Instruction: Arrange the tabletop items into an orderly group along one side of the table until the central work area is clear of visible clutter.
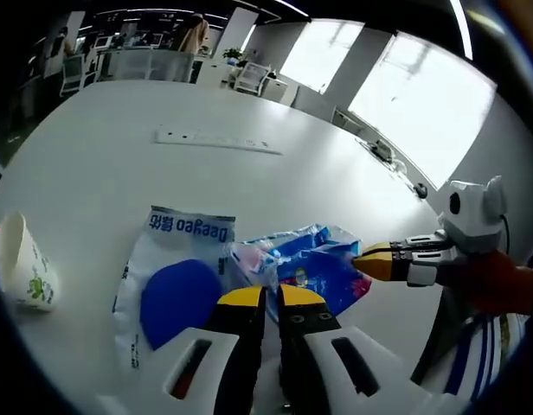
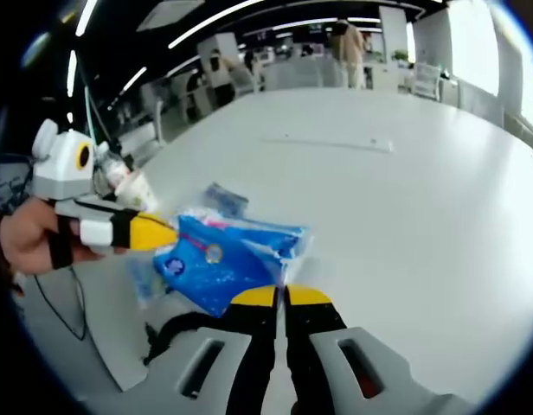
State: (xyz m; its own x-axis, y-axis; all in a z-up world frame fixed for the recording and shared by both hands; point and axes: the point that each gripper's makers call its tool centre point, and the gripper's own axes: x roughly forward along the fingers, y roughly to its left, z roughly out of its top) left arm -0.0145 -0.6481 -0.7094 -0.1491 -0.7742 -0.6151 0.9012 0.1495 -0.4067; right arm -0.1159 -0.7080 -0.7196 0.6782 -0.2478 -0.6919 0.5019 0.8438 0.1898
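White table (image 1: 119, 164): both tongs (image 1: 271, 296) (image 2: 282, 296) clenched on blue packet (image 1: 323, 264).

Two plastic packets are counted at lower centre of the left gripper view: one white with a blue oval (image 1: 176, 285), one blue (image 1: 314, 264). One paper cup (image 1: 22, 264) is noted at far left. One power strip (image 1: 219, 141) is seen at upper centre.

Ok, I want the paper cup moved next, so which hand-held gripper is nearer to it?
Left. The left hand-held gripper is at the blue packet's cup-side edge; the right hand-held gripper is at its far edge, away from the paper cup.
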